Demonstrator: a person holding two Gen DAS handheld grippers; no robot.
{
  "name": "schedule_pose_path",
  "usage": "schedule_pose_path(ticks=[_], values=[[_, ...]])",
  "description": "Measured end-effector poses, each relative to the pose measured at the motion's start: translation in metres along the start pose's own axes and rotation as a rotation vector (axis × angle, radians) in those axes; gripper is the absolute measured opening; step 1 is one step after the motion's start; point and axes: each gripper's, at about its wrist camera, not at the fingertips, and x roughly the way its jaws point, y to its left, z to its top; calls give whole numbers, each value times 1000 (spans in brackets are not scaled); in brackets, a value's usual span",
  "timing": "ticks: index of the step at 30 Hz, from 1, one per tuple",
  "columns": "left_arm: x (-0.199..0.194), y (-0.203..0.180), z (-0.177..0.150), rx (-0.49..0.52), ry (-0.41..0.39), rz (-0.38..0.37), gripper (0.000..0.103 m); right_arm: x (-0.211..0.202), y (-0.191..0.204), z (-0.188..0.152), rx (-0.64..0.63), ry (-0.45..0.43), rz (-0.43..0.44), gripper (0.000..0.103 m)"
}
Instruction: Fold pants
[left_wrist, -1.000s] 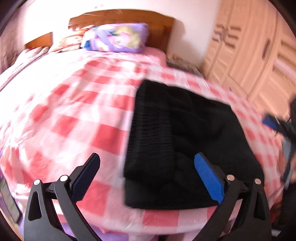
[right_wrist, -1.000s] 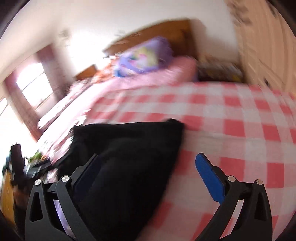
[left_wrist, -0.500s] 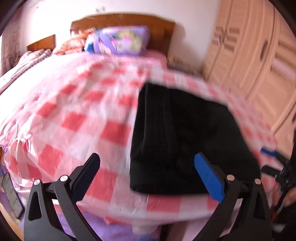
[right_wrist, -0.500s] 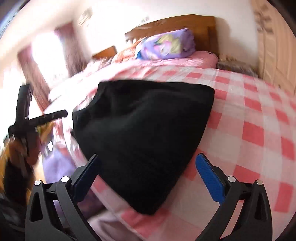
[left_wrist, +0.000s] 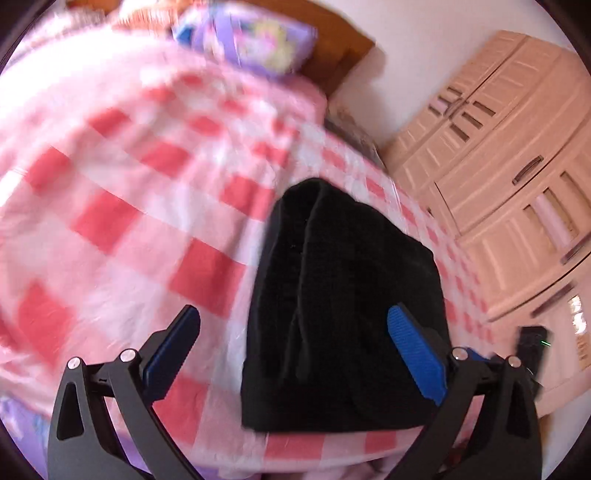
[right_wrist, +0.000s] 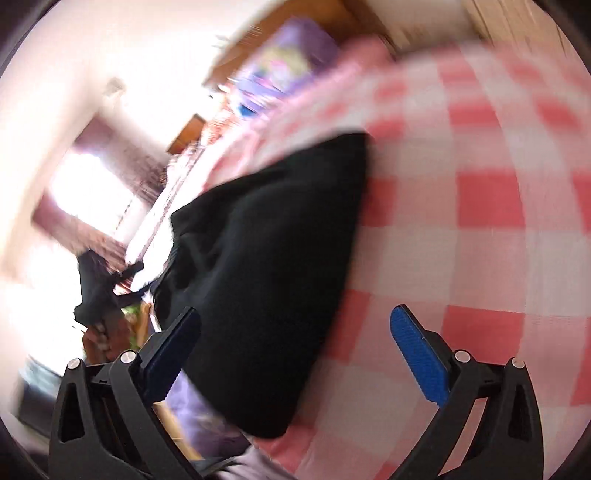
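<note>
The black pants (left_wrist: 343, 302) lie folded into a compact stack on the red-and-white checked bedspread (left_wrist: 129, 206), near the bed's front edge. My left gripper (left_wrist: 295, 343) is open and empty, hovering above the stack's near left part. In the right wrist view the pants (right_wrist: 273, 266) sit left of centre on the bedspread (right_wrist: 480, 221). My right gripper (right_wrist: 295, 343) is open and empty, above the stack's near right edge. Both views are motion-blurred.
A purple pillow (left_wrist: 251, 37) lies against the wooden headboard (left_wrist: 340, 48) at the far end. A pink wardrobe (left_wrist: 509, 177) stands right of the bed. The other gripper (right_wrist: 99, 284) shows at left in the right wrist view, near a bright window (right_wrist: 85, 188).
Both grippers stayed open and empty while swinging and tilting above the bed. The folded pants have not moved.
</note>
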Motion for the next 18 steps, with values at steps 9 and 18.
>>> schedule_pose_path(ticks=[9,18], values=[[86,-14,33,44,273,-87,101,60,15,21,-1,198,96,98],[82,-15,26,44,259,-149,101,58,10,15,-5,140,96,83]])
